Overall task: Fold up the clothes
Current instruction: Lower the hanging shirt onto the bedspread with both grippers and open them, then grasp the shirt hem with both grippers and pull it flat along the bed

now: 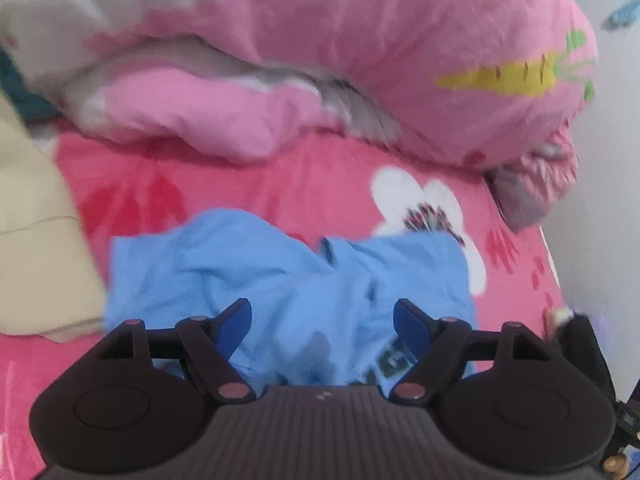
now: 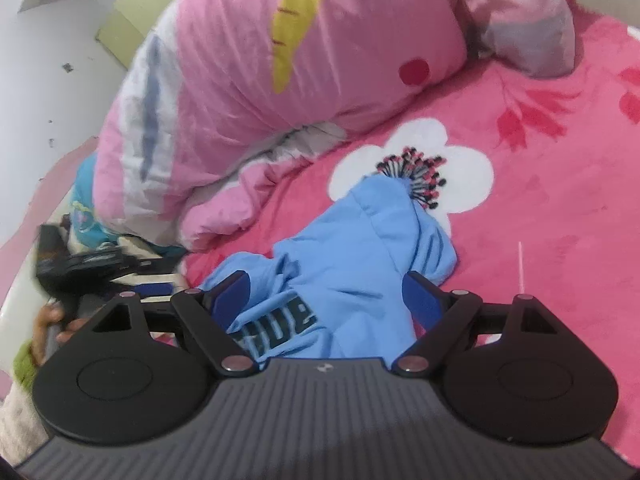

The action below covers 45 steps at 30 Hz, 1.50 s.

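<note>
Blue shirt [image 1: 256,272] lies crumpled on the bed [image 1: 320,176]; soft, light, limp. Left gripper [image 1: 322,320] and right gripper [image 2: 326,294]: jaws wide, empty. Best taken at a hem edge.

Unreadable dark lettering on blue garment [image 2: 320,292]

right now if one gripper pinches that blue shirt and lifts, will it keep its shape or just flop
Probably flop: the blue shirt already lies crumpled in soft folds on the pink bedsheet. It looks thin and light, so most of it would likely hang below the pinch. It may drag on the fuzzy-looking sheet rather than slide freely.
</note>
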Each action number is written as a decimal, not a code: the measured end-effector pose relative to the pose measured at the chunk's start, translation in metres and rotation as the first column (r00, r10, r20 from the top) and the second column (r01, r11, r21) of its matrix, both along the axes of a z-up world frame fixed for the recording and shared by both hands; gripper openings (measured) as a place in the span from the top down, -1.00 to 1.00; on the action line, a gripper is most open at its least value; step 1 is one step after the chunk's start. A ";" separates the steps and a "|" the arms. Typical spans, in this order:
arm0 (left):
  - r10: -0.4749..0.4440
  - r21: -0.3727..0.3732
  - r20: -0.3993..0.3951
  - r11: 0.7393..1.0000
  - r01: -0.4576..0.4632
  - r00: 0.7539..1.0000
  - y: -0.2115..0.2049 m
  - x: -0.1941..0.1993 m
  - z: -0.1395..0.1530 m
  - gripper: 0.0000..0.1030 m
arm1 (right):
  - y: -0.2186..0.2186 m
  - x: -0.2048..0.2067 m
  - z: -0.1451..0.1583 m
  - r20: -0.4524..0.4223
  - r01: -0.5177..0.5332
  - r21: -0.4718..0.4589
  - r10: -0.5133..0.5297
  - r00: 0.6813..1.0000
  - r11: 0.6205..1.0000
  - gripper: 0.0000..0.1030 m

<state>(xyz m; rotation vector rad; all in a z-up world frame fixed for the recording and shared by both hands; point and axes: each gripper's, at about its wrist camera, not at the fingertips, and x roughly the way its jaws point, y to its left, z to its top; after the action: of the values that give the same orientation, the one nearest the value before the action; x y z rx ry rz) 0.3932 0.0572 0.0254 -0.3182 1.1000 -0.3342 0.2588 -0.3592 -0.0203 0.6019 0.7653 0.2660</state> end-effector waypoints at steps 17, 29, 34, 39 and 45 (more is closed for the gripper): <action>0.299 0.282 0.496 0.832 -0.477 0.815 0.207 -0.349 0.174 -0.74 | -0.061 -0.249 0.041 0.253 0.211 -0.066 -0.188 0.949 0.975 -0.62; 0.049 0.100 0.173 0.993 -0.067 0.984 0.120 -0.361 -0.034 -0.44 | 0.103 -0.284 -0.008 0.242 -0.094 -0.418 0.210 0.947 0.904 -0.47; 0.015 0.094 0.214 0.995 -0.036 0.977 0.107 -0.346 -0.058 -0.41 | 0.069 -0.289 -0.026 0.153 0.038 -0.378 0.022 0.988 0.925 -0.47; 0.021 0.036 0.205 0.999 -0.029 0.979 0.097 -0.330 -0.075 -0.17 | 0.032 -0.288 -0.062 0.017 0.124 -0.211 -0.123 0.992 0.970 -0.19; 0.044 0.009 0.134 0.999 -0.045 0.990 0.084 -0.334 -0.091 0.88 | 0.043 -0.283 -0.078 -0.028 0.026 -0.166 -0.031 0.999 0.986 0.48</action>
<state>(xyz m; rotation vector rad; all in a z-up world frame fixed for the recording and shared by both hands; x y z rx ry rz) 0.0591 0.1412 -0.0660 -0.3047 0.9611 -0.3049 -0.0243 -0.3163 -0.0983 0.4599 0.7989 0.1648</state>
